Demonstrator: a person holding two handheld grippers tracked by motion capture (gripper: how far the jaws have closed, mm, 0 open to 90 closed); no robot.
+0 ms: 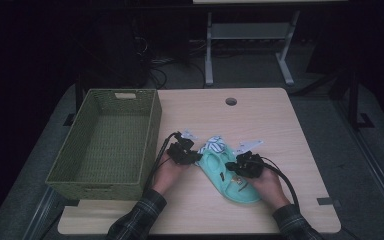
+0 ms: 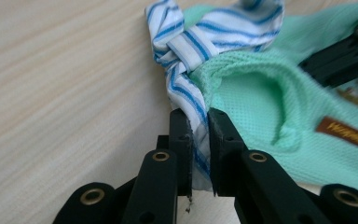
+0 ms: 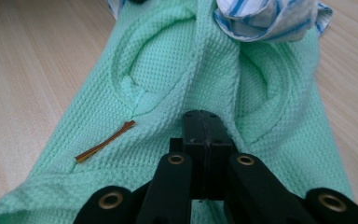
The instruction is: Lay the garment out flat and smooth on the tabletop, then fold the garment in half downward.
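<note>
Sleeves (image 1: 139, 217): plaid, both forearms coming in over the near edge of the worktop (image 1: 195, 220).
Basket (image 1: 150, 125): green woven, on the left of the worktop, just beside the left hand.
Left gripper (image 1: 196, 158): jaws pinched on the striped collar, the blue-and-white cloth caught between the pads (image 2: 185, 140); only a narrow gap, taken up by the cloth.
Collar (image 2: 186, 46): white with blue stripes, bunched at the far end of the shirt, lying on the worktop.
Shirt (image 1: 232, 185): small, mint-green knit, flat on the worktop between the two hands, a brown label (image 2: 346, 132) on its front.
Right gripper (image 1: 232, 169): jaws fully closed, pads together, tips on the green knit (image 3: 182, 65) near the middle of the shirt; whether any cloth is nipped between them I cannot tell.
Tags (image 1: 250, 145): pale paper pieces on the worktop just beyond the shirt.
</note>
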